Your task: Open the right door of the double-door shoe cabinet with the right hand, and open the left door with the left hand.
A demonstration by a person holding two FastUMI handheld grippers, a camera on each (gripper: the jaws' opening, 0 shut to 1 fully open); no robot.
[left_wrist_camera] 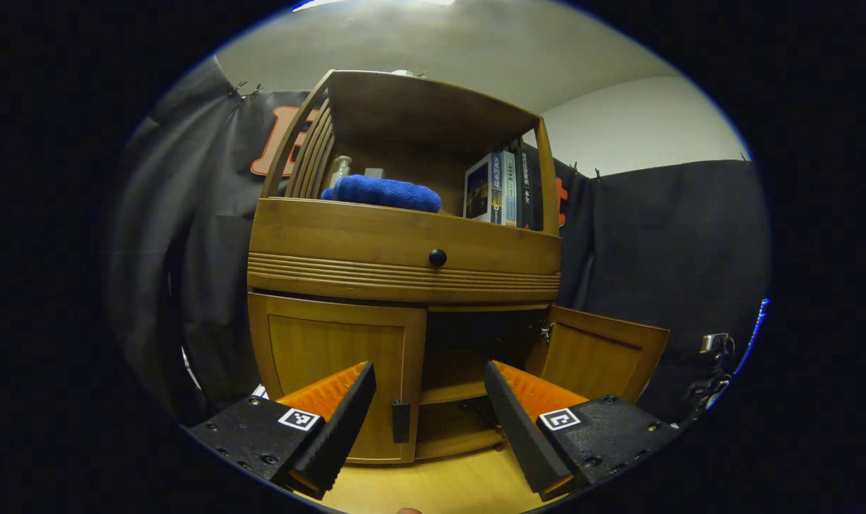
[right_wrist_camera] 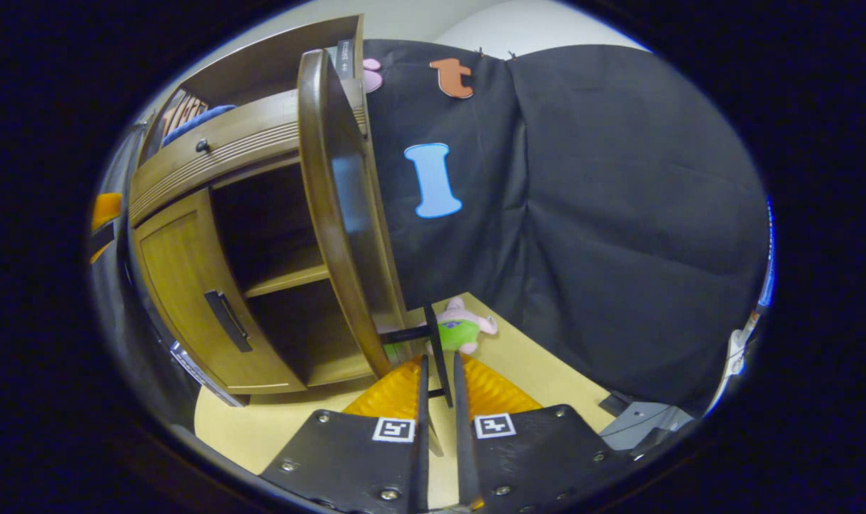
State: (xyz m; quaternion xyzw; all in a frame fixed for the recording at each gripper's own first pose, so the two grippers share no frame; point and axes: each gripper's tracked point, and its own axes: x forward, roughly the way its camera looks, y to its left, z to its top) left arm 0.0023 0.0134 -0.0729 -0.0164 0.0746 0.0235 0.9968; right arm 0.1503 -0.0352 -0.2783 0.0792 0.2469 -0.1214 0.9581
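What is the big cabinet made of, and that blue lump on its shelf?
The cabinet looks like wood, or a wood-look board, with a smooth varnished finish: honey-brown grain lines and a soft sheen show on its left door. The drawer knob is dark and glossy, perhaps plastic or metal. The blue lump seems to be soft fuzzy cloth, like a folded towel, matte and plump.

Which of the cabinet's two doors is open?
The right door is open, swung outward to show the shelves. The left door sits flush and shut, with its dark handle untouched.
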